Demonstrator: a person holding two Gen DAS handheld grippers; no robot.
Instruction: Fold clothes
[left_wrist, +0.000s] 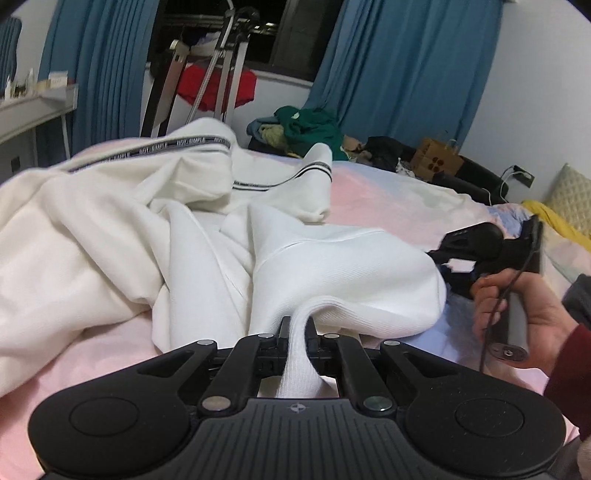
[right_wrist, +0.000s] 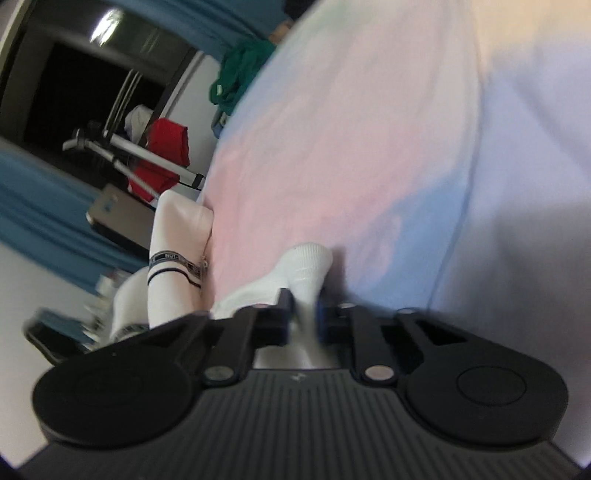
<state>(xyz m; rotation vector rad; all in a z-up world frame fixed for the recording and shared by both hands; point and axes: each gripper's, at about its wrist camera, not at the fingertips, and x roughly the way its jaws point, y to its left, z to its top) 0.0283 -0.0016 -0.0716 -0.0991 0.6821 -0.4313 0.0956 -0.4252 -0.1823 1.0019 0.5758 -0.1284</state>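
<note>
While both tools grip it, the white garment (left_wrist: 122, 221) lies crumpled on the pink bedsheet (left_wrist: 369, 188), its black-striped trim (left_wrist: 155, 146) at the far side of the heap; left gripper (left_wrist: 297, 332): tongs pressed together, pinching a ribbed hem fold at the garment's near edge; right gripper (right_wrist: 303, 314): tongs pinching a ribbed cuff (right_wrist: 306, 266) at the garment's right end; person's hand (left_wrist: 517, 314) on the handle beside the garment; handling, by judgement: light, soft, limp knit, sags between holds, not fragile; best taken at hems and cuffs, where ribbing gives purchase.
</note>
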